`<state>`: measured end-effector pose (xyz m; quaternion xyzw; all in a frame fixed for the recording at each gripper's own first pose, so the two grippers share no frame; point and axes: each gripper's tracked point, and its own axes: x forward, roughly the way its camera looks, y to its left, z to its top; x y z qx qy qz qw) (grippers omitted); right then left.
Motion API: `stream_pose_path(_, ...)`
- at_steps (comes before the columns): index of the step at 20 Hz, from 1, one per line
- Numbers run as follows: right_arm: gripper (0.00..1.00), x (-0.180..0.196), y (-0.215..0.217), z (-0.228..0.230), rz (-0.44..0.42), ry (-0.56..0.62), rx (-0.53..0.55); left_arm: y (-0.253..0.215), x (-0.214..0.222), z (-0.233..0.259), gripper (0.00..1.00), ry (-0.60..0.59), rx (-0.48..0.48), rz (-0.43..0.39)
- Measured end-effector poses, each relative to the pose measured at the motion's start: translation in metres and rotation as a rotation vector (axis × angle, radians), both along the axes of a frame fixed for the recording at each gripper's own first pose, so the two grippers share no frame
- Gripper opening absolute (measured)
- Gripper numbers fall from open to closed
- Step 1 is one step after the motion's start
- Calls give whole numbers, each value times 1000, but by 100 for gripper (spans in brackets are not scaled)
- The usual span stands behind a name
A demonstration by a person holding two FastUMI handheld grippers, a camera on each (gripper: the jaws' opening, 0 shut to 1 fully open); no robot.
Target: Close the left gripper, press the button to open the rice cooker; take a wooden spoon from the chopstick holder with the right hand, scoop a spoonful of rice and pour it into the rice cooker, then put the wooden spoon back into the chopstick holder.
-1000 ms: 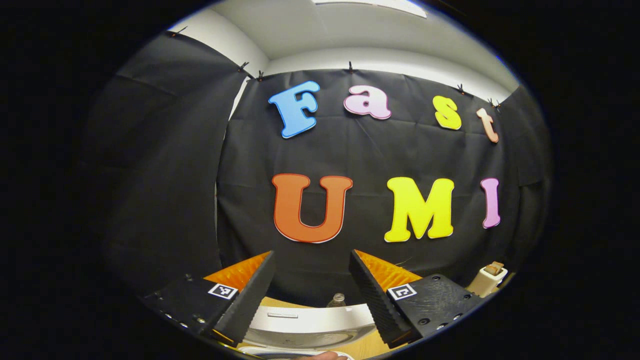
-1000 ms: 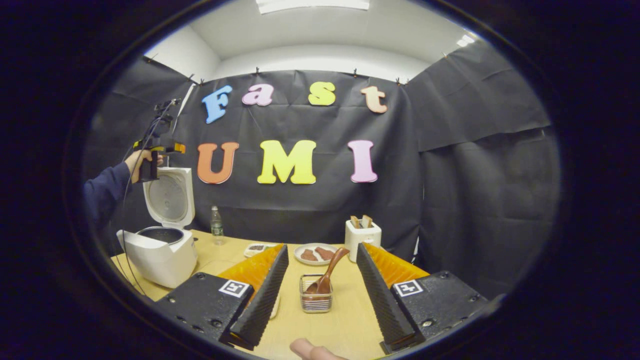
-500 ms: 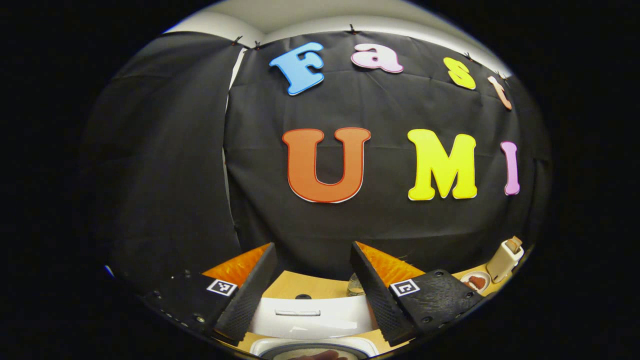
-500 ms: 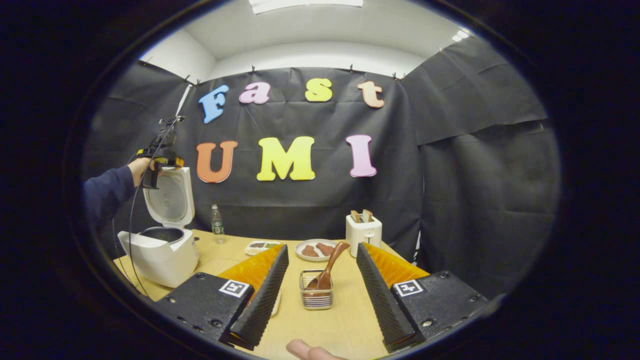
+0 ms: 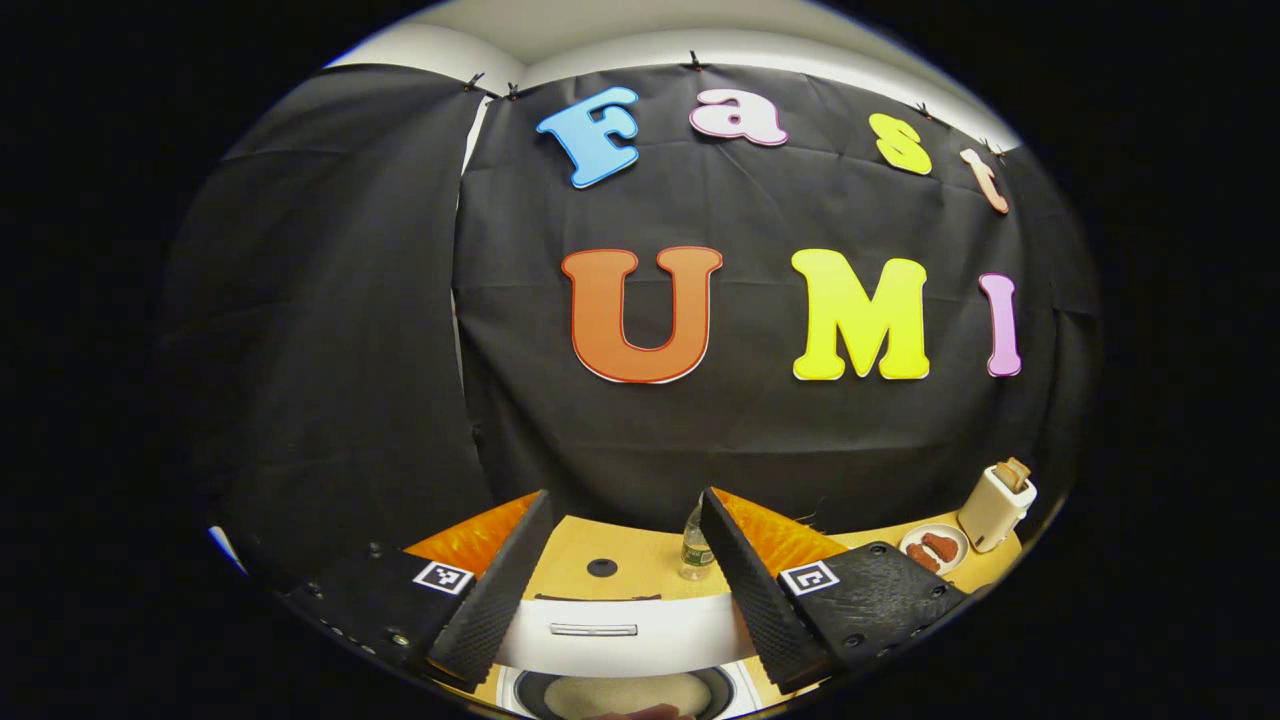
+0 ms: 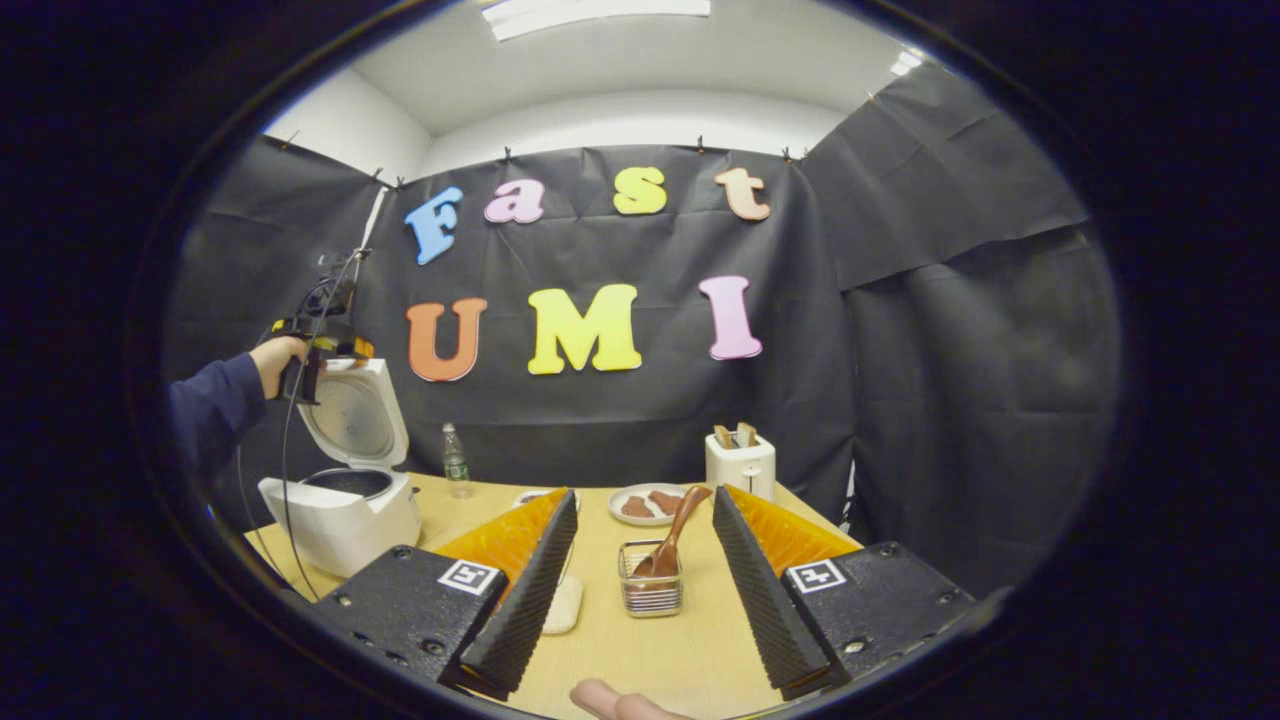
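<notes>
Cooker (image 6: 345, 515) lid up. Spoon (image 6: 672, 532) in holder (image 6: 650, 590): advance R gripper (image 6: 640, 560), jaws apart, straddle handle, clamp. L gripper (image 5: 620, 560) apart.

Staged recording booth: black cloth walls (image 6: 960, 330), wooden table (image 6: 690, 650) with kitchen props

— Which colours are seen on the counter (image 6: 690, 650)?
— Pale wood. A white rice cooker (image 6: 345, 515), a brown wooden spoon (image 6: 672, 540) and a white toaster (image 6: 740, 467) are shown.
— The sleeve (image 6: 210, 410)?
— Navy.
</notes>
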<state>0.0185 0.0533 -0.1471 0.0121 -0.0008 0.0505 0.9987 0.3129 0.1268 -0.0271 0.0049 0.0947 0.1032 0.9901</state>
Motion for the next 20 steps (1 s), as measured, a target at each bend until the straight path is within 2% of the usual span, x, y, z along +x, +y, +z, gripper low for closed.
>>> stream_pose_path(5, 89, -24, 5, 10, 35, -40, -21, -4, -36, -27, 98, 37, -24, -7)
stream_pose_path(8, 88, -31, -3, 6, 17, -13, -4, -12, -60, -45, 97, 74, -40, -25)
stream_pose_path(12, 88, -53, -3, 22, 7, -37, -14, -27, -83, -69, 96, 136, -71, -68)
stream_pose_path(16, 88, -72, 8, 40, 17, -78, -38, -34, -102, -103, 95, 277, -94, -74)
stream_pose_path(18, 89, -76, 13, 44, 21, -81, -40, -32, -111, -103, 96, 276, -37, -73)
stream_pose_path(20, 89, -79, 17, 44, 22, -82, -42, -37, -117, -103, 97, 266, -26, -95)
